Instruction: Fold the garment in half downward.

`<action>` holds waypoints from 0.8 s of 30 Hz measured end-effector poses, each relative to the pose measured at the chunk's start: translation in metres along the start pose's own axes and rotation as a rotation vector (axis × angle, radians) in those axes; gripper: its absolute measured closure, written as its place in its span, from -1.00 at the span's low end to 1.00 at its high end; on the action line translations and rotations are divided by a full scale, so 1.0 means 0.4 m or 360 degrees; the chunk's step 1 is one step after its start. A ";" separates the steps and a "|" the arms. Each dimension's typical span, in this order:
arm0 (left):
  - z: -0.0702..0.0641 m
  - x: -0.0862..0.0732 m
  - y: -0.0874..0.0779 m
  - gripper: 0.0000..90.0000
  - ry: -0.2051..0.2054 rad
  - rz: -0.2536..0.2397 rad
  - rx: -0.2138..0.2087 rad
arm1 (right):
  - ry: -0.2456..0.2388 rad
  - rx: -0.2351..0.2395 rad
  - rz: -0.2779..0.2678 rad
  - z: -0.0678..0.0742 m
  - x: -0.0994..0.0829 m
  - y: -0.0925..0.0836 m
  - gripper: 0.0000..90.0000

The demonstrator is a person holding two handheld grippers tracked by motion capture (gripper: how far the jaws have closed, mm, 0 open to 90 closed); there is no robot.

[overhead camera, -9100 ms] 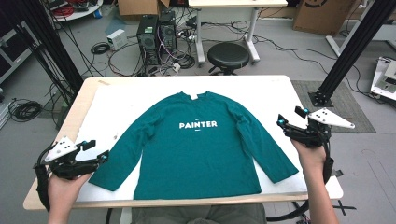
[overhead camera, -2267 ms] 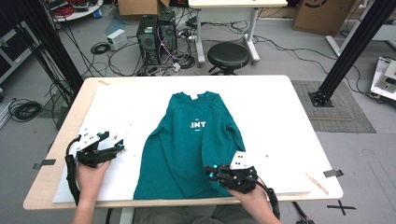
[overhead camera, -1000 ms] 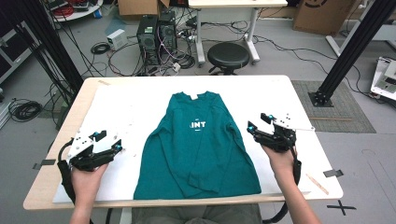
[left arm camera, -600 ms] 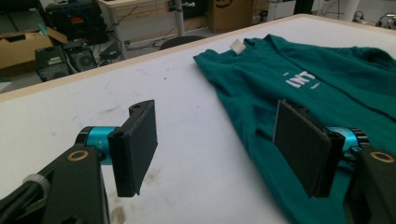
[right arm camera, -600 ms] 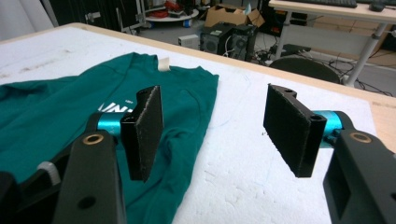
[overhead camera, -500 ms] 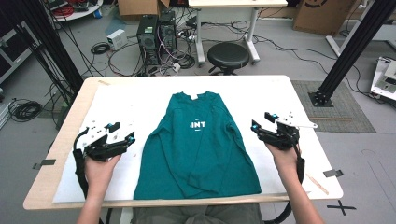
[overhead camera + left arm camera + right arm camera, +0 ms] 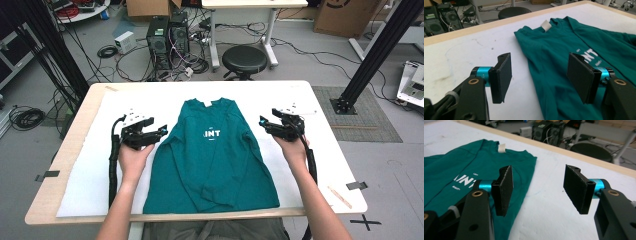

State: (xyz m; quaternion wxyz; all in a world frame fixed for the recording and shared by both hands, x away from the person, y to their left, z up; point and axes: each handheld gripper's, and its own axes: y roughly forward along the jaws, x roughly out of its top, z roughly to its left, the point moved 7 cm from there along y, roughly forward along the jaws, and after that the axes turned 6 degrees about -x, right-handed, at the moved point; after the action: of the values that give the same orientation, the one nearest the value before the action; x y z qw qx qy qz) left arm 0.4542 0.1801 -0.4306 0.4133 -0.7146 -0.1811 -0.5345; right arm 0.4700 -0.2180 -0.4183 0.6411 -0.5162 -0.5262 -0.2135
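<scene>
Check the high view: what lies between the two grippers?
The green shirt, sleeves folded in, spans the white table cover between the left gripper and right gripper.

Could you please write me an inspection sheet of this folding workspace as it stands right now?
Surface: wooden table covered by a white mat, faintly smudged.
Job's things: teal shirt lies flat, both sleeves folded in over the body, neck label at the far end.
Clutter: a small stick and a strip of tape near the right corner.
Grippers: left gripper at the shirt's left shoulder, right gripper at its right shoulder; both open with nothing gripped, and their jaws have just been closing a little.
Cables: black cable trails along the left forearm.
Surroundings: stool, computer towers, floor cables.
</scene>
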 end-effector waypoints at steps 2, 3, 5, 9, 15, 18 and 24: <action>0.008 0.010 0.026 -0.18 -0.0019 -0.0011 -0.0005 | -0.0024 0.0033 0.0010 0.001 0.015 0.032 -0.06; 0.012 0.014 0.040 -0.18 -0.0028 0.0001 -0.0012 | -0.0024 0.0052 0.0025 0.003 0.022 0.045 -0.05; 0.021 0.023 0.068 -0.17 -0.0039 0.0025 -0.0011 | -0.0026 0.0071 0.0048 0.002 0.038 0.075 -0.05; 0.053 0.043 0.118 -0.13 -0.0089 0.0020 0.0012 | 0.0014 0.0114 0.0078 -0.002 0.069 0.136 -0.01; 0.102 0.056 0.191 -0.07 -0.0167 0.0095 0.0023 | 0.0041 0.0174 0.0146 -0.006 0.094 0.233 0.05; 0.120 0.062 0.217 -0.06 -0.0179 0.0100 0.0021 | 0.0024 0.0179 0.0162 -0.009 0.101 0.268 0.08; 0.136 0.067 0.275 -0.06 -0.0195 0.0180 -0.0007 | 0.0032 0.0182 0.0239 -0.026 0.105 0.328 0.08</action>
State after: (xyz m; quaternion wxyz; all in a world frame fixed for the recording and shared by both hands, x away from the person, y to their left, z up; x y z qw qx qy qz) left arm 0.5743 0.1528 -0.4545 0.4295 -0.7560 -0.1641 -0.4660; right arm 0.5970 -0.1666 -0.4372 0.6890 -0.5146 -0.4909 -0.1396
